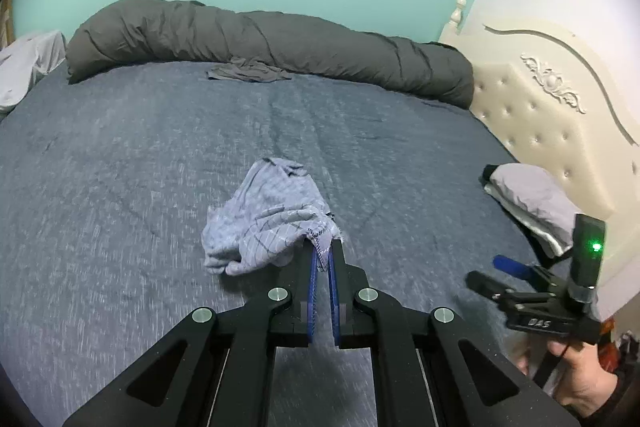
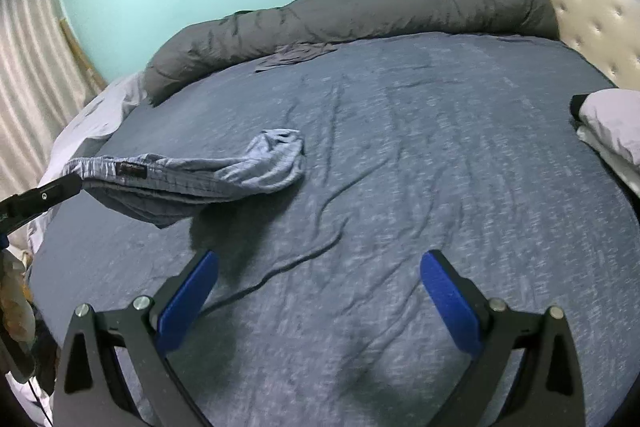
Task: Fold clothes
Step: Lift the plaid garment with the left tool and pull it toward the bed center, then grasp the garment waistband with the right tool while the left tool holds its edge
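Observation:
A pair of light blue checked shorts (image 1: 264,215) lies crumpled on the blue bedsheet (image 1: 120,155). My left gripper (image 1: 325,247) is shut on the hem of the shorts and lifts that edge off the bed. In the right wrist view the shorts (image 2: 208,171) stretch from the left gripper (image 2: 76,183) at the left edge toward the bed's middle, waistband raised. My right gripper (image 2: 318,263) is open and empty above the sheet, to the right of the shorts. It also shows in the left wrist view (image 1: 492,269) at the lower right.
A rolled dark grey duvet (image 1: 260,39) lies along the far edge. A flat grey garment (image 1: 248,71) lies in front of it. A stack of folded clothes (image 1: 532,203) sits at the right by the cream headboard (image 1: 560,99). White bedding (image 1: 24,67) lies far left.

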